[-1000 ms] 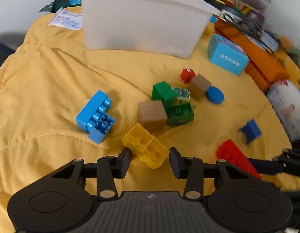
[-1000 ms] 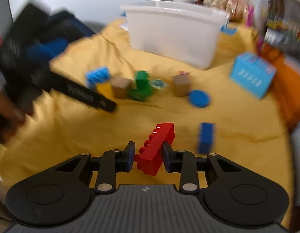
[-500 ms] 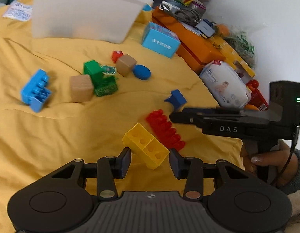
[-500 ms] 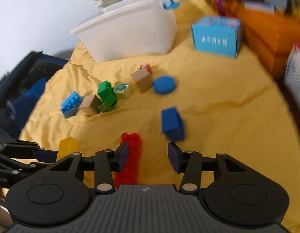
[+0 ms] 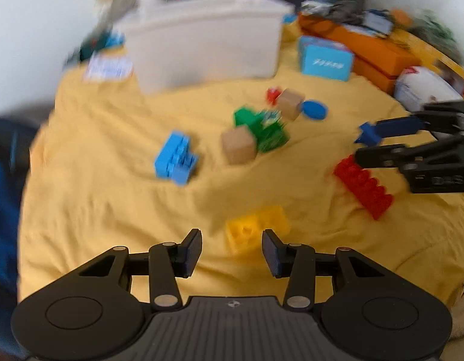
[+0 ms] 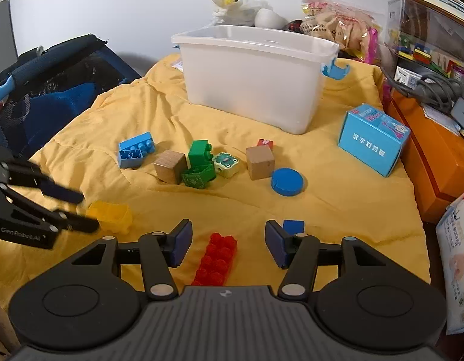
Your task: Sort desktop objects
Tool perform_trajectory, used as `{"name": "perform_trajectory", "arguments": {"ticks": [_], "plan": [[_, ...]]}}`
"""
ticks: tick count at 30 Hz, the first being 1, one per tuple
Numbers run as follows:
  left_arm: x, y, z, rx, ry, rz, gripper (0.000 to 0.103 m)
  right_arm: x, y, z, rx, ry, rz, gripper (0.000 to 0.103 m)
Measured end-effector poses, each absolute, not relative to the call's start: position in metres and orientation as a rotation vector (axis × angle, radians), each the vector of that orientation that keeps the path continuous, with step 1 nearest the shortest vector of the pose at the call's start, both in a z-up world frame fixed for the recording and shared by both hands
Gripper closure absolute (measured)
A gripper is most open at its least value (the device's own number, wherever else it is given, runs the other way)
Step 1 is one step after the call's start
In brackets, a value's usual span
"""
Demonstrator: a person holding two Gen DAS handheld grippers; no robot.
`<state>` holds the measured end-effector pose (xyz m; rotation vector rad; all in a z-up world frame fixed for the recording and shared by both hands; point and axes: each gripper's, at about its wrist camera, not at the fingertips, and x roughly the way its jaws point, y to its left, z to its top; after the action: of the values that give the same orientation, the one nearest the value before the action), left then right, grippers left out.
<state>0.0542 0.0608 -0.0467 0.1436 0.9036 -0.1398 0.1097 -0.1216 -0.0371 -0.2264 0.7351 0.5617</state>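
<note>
My left gripper point(image 5: 232, 252) is open; the yellow brick point(image 5: 257, 230) lies loose on the yellow blanket just beyond its fingertips, also seen in the right wrist view point(image 6: 111, 216). My right gripper point(image 6: 228, 245) is open over the long red brick point(image 6: 216, 258), which lies flat on the blanket point(image 6: 337, 198) between its fingers. That red brick point(image 5: 364, 186) shows at the right of the left wrist view, under the right gripper's fingers point(image 5: 382, 155). A small dark blue block point(image 6: 293, 227) lies by the right finger.
A white plastic bin point(image 6: 253, 75) stands at the back. Between lie a light blue brick point(image 6: 135, 149), green bricks point(image 6: 198, 162), two wooden cubes point(image 6: 260, 161), a blue disc point(image 6: 287, 182), a blue box point(image 6: 373, 138). Orange boxes point(image 6: 442, 156) and clutter line the right.
Both grippers have opened. The yellow brick left the left gripper and now lies on the blanket. The red brick, let go earlier, stays on the blanket; the left view swung back toward the bin.
</note>
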Motion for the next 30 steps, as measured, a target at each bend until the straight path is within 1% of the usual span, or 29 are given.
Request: {"name": "perform_trajectory", "arguments": {"ticks": [3,5,7,8,9,15,16,17,19,20,21,23,26,27,28,30], "plan": [[0.049,0.031,-0.041,0.334,0.826,-0.192,0.053,0.110,-0.121,-0.037,-0.229,0.734,0.568,0.045],[0.046,0.008,-0.053,0.544,0.796,-0.234,0.053,0.109,-0.121,-0.038,-0.231,0.737,0.571,0.044],[0.045,-0.005,-0.069,0.700,0.816,-0.283,0.054,0.109,-0.120,-0.038,-0.234,0.742,0.573,0.044],[0.046,-0.006,-0.074,0.733,0.838,-0.304,0.058,0.108,-0.121,-0.038,-0.234,0.745,0.572,0.044],[0.046,-0.005,-0.078,0.754,0.856,-0.319,0.060,0.108,-0.122,-0.038,-0.234,0.749,0.570,0.044],[0.061,0.011,-0.083,0.834,0.849,-0.395,0.060,0.104,-0.130,-0.039,-0.224,0.756,0.541,0.043],[0.065,0.012,-0.082,0.840,0.844,-0.419,0.062,0.103,-0.132,-0.040,-0.218,0.761,0.535,0.043],[0.071,0.012,-0.082,0.833,0.849,-0.440,0.068,0.103,-0.134,-0.041,-0.212,0.766,0.530,0.043],[0.083,0.016,-0.079,0.749,0.882,-0.453,0.070,0.103,-0.136,-0.042,-0.205,0.774,0.523,0.043],[0.091,0.022,-0.076,0.661,0.910,-0.455,0.071,0.102,-0.137,-0.042,-0.203,0.774,0.519,0.043],[0.105,0.035,-0.073,0.513,0.965,-0.452,0.074,0.101,-0.138,-0.041,-0.204,0.771,0.517,0.043],[0.118,0.053,-0.066,0.260,1.027,-0.445,0.075,0.100,-0.138,-0.040,-0.206,0.765,0.517,0.043],[0.118,0.073,-0.055,-0.125,1.053,-0.483,0.075,0.097,-0.136,-0.038,-0.214,0.755,0.520,0.043],[0.117,0.080,-0.059,-0.300,1.071,-0.503,0.075,0.097,-0.135,-0.038,-0.217,0.753,0.523,0.043],[0.116,0.082,-0.066,-0.417,1.085,-0.507,0.075,0.097,-0.134,-0.039,-0.219,0.754,0.525,0.043],[0.110,0.086,-0.085,-0.590,1.101,-0.504,0.075,0.098,-0.130,-0.041,-0.218,0.762,0.532,0.043]]}}
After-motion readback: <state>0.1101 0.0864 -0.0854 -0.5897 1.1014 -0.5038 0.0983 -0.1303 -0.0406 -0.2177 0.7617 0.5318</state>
